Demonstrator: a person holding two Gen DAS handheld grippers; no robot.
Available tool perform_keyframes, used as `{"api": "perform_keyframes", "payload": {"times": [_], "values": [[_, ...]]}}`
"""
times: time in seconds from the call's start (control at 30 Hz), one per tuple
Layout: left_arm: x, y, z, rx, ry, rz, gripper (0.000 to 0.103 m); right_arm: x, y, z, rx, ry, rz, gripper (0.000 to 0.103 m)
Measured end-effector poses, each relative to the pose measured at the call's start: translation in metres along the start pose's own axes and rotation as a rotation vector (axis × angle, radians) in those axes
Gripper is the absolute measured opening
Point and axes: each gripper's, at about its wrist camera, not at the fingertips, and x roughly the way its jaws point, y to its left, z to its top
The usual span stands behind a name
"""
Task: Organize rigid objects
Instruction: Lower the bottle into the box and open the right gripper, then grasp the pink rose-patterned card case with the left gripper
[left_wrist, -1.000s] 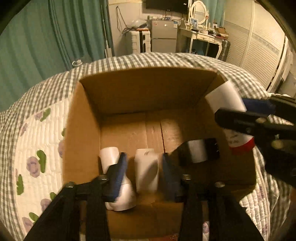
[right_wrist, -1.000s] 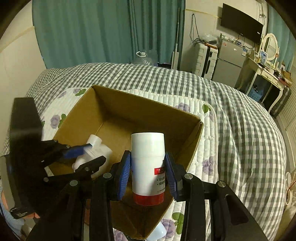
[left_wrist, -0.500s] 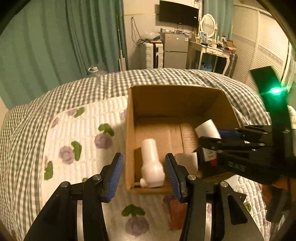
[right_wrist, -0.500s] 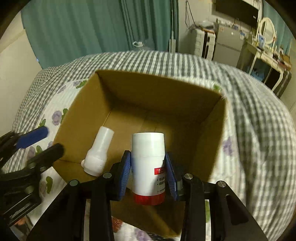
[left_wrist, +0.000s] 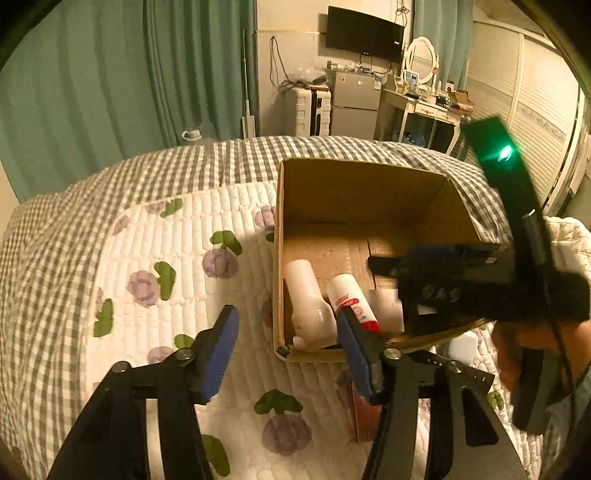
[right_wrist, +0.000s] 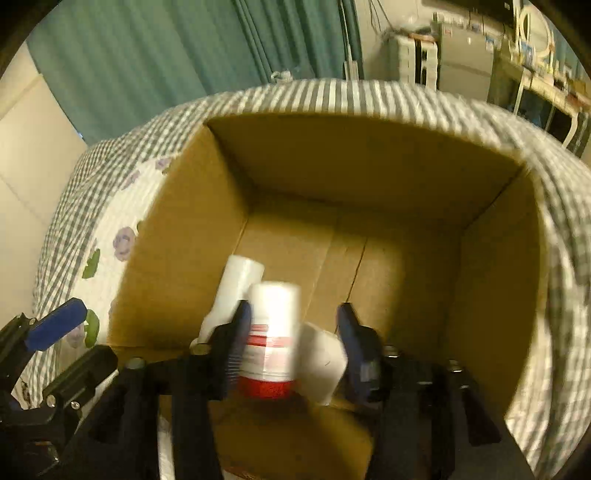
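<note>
Claw states are read first: the left claw (left_wrist: 286, 345) is held empty over the bed quilt (left_wrist: 173, 254), its jaws opening. At three o'clock, inside the cardboard box (right_wrist: 369, 162), the right claw (right_wrist: 291, 343) is opening around the red-banded bottle (right_wrist: 275, 332), apparently released beside the white bottle (left_wrist: 306, 295) for neat packing.

The cardboard box (left_wrist: 354, 192) sat on the quilt (left_wrist: 177, 258); inside, three bottles (left_wrist: 308, 295) lay at its six-o'clock wall.
</note>
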Motion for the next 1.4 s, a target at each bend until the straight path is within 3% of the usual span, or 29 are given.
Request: {"api": "perform_keyframes", "payload": {"times": [0.13,0.43,0.6,0.97,1.23,1.4], "values": [[-0.016,-0.008,-0.003,0.010,-0.006,0.001,0.070,-0.036,0.001,0.002,-0.046,-0.054,-0.036,0.054],[-0.052,-0.032,-0.026,0.022,-0.022,0.036,0.094,-0.125,-0.017,-0.026,-0.102,-0.123,-0.112,0.082],[-0.052,-0.047,-0.045,0.018,0.007,0.043,0.095,-0.147,-0.031,-0.059,-0.125,-0.099,-0.170,0.085],[0.010,-0.072,-0.086,-0.011,0.134,0.011,0.095,-0.099,-0.061,-0.114,-0.113,0.038,-0.130,0.085],[0.058,-0.090,-0.099,0.018,0.218,0.013,0.095,-0.060,-0.076,-0.119,-0.126,0.074,-0.131,0.085],[0.081,-0.111,-0.104,0.103,0.276,0.009,0.095,-0.045,-0.088,-0.117,-0.127,0.097,-0.144,0.085]]}}
